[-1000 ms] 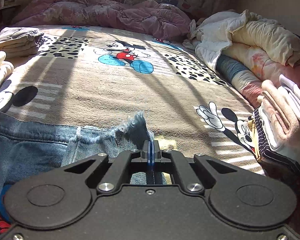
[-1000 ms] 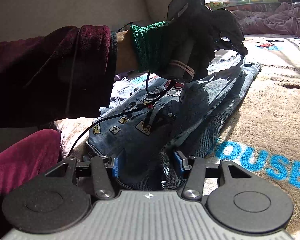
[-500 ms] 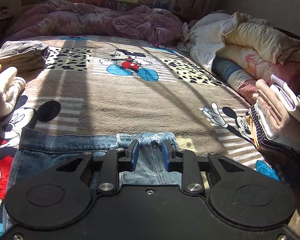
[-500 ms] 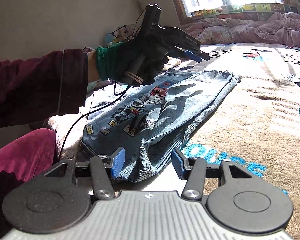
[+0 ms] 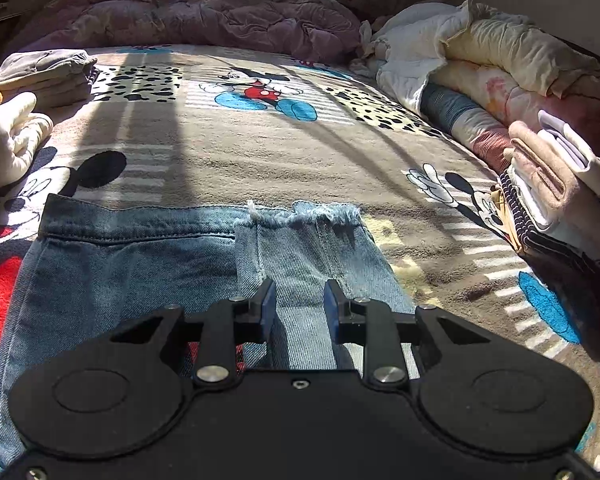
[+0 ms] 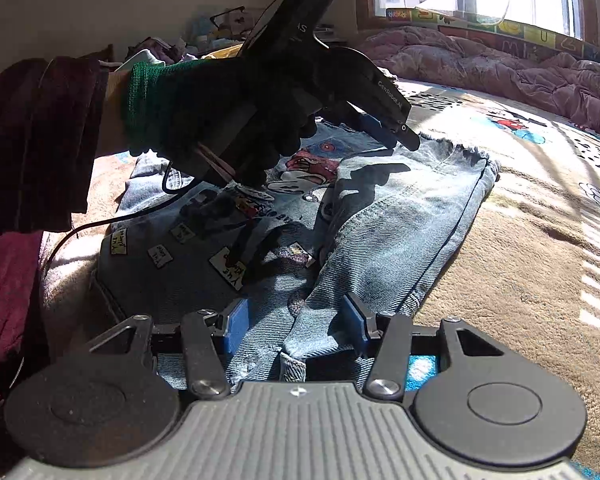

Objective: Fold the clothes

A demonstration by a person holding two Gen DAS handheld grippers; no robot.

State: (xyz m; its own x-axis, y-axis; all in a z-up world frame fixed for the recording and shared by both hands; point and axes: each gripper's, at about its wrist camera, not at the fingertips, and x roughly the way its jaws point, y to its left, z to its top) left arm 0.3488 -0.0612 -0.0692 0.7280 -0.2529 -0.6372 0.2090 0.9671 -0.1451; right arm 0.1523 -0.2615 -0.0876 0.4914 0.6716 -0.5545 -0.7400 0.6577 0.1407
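Released, the jeans (image 5: pixel 132 264) lie flat beneath both grippers' spread jaws.

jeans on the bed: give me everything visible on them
The jeans are light blue denim, lying flat on the cartoon-print blanket, folded so one leg lies over the other. The leg ends are frayed and sit next to the stitched waistband. Printed patches and small text labels cover the upper body. The left tongs hover open above the frayed end; the right tongs are open either side of a denim fold.
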